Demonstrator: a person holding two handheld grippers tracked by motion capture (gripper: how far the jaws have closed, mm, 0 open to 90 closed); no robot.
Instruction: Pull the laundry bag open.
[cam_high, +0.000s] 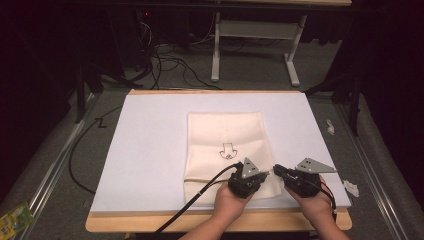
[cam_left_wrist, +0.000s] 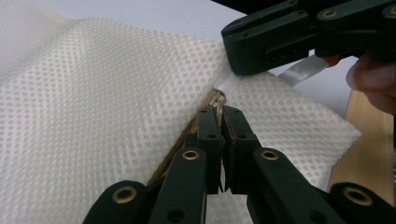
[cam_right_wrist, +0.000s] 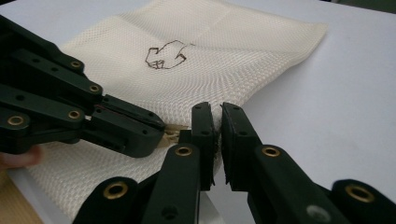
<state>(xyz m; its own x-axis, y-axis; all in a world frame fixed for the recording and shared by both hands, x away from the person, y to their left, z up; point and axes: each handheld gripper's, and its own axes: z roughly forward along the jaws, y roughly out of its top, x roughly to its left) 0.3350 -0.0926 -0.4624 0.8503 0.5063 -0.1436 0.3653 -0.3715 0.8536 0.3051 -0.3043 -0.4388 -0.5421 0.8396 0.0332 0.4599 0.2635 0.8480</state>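
Mesh bag (cam_high: 225, 145) on a white board (cam_high: 145, 150) — left gripper (cam_left_wrist: 218, 111) pinches its zipper pull (cam_left_wrist: 215, 100), right gripper (cam_right_wrist: 217, 116) its edge, jaws pressed together.

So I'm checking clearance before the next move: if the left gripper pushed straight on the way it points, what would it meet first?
Probably the right gripper: it sits just past the left gripper, whose jaws are closed on the zipper pull of the mesh bag. Depth is unclear.
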